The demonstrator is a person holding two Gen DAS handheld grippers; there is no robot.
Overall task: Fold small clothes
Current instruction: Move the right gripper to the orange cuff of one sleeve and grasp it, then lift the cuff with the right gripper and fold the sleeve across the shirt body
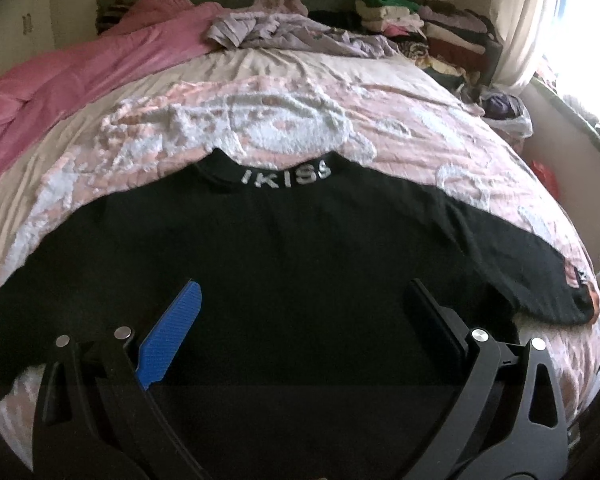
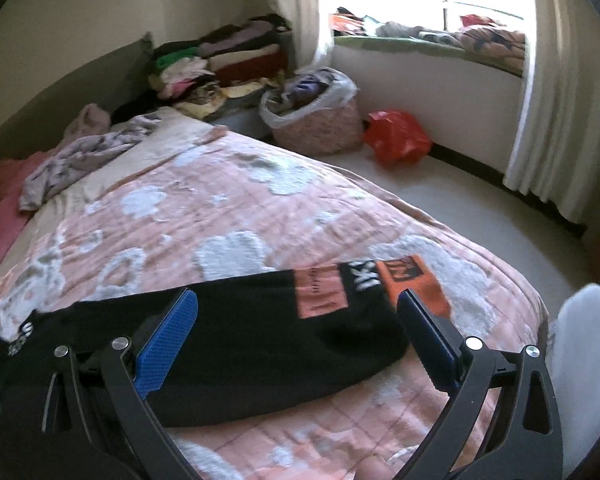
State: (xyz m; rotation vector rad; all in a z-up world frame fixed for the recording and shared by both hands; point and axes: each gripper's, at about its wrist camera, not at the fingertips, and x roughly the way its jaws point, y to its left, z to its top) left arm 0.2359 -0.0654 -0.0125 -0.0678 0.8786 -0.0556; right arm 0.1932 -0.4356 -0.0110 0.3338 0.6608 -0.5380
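Note:
A black T-shirt [image 1: 292,248] lies spread flat on the pink and white bedspread [image 1: 400,120], its collar with white letters at the far side. My left gripper [image 1: 304,292] is open and empty, hovering over the shirt's body. In the right wrist view the shirt's sleeve [image 2: 284,320] with orange patches [image 2: 412,280] stretches to the right. My right gripper [image 2: 296,300] is open and empty above that sleeve.
A pink blanket [image 1: 80,68] and a crumpled lilac garment [image 1: 284,28] lie at the bed's far end. Stacked folded clothes [image 1: 432,20] stand at the far right. Beside the bed are a basket [image 2: 316,116] and a red bag [image 2: 396,136].

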